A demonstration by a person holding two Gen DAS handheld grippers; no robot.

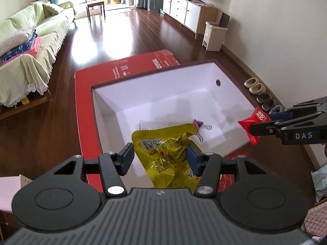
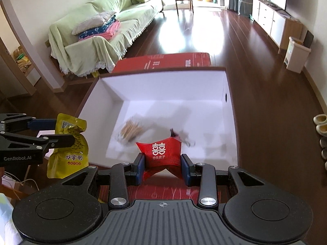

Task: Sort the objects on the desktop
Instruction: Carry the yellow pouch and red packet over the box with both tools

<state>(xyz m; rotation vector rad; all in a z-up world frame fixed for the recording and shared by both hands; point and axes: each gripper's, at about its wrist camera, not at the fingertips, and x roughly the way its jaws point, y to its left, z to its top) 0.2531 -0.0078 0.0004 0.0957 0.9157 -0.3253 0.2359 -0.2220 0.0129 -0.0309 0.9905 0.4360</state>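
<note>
Left gripper jaws clamped on crumpled yellow foil snack pouch, held above near edge of open white-lined box with red outer flaps. Right gripper jaws clamped on small red candy packet, also over box. Inside box: pink binder clip, bundle of wooden toothpicks.
</note>
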